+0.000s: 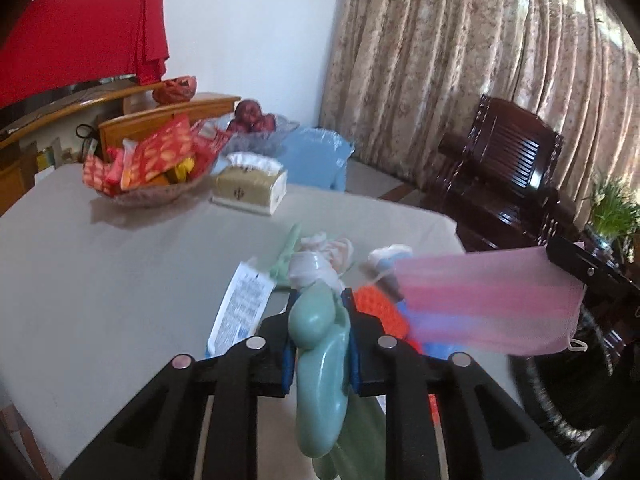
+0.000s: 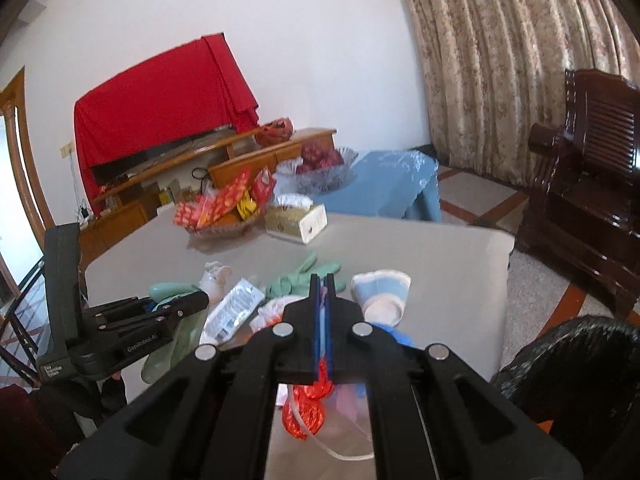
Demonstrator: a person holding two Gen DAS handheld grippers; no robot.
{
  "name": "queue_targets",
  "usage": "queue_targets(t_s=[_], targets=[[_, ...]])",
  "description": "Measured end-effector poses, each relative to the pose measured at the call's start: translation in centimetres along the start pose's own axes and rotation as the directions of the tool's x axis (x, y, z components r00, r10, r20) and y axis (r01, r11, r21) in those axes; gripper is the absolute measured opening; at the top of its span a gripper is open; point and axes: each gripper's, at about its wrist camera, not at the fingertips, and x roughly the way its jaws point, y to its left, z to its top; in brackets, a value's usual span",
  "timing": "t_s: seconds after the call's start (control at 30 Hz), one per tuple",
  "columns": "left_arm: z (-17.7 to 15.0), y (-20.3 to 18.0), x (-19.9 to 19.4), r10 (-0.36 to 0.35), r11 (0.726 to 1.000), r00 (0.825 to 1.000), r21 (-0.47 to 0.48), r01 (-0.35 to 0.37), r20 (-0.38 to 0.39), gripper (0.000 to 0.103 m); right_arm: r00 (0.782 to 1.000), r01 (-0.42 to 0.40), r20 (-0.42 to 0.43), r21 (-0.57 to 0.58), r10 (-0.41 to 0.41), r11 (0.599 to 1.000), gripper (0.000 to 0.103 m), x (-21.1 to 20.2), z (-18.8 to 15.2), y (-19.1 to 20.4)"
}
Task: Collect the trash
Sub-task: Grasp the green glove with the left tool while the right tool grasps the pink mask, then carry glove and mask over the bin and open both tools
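Note:
My left gripper (image 1: 320,300) is shut on a green rubber glove (image 1: 320,344), held above the beige table (image 1: 100,280); it also shows in the right wrist view (image 2: 200,300). My right gripper (image 2: 323,280) is shut on a pink face mask (image 1: 480,304), which hangs out flat from it at the right of the left wrist view. Trash lies on the table: a white printed wrapper (image 2: 232,314), a second green glove (image 2: 304,280), crumpled tissue (image 1: 324,260), a blue and white paper cup (image 2: 380,292) on its side, and an orange-red wrapper (image 2: 306,404).
A basket of red snack packs (image 1: 148,168), a tissue box (image 1: 250,188) and a glass fruit bowl (image 2: 324,168) stand at the table's far side. A black trash bag (image 2: 576,360) sits at the right. A dark wooden chair (image 1: 504,168) stands by the curtains.

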Motion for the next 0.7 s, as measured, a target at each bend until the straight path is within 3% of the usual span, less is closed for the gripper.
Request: queue_targets(t_s=[0.47, 0.7], targets=[[1.7, -4.8, -2.1, -0.111, 0.992, 0.994, 0.059, 0.111, 0.003, 0.02, 0.991, 0.045, 0.126, 0.017, -0.047, 0.999, 0.001, -6.3, 2.9, -2.1], [1.9, -6.6, -2.4, -0.137, 0.987, 0.991, 0.084, 0.136, 0.006, 0.02, 0.986, 0.096, 0.134, 0.026, -0.099, 0.995, 0.001, -8.2, 2.3, -3.5]])
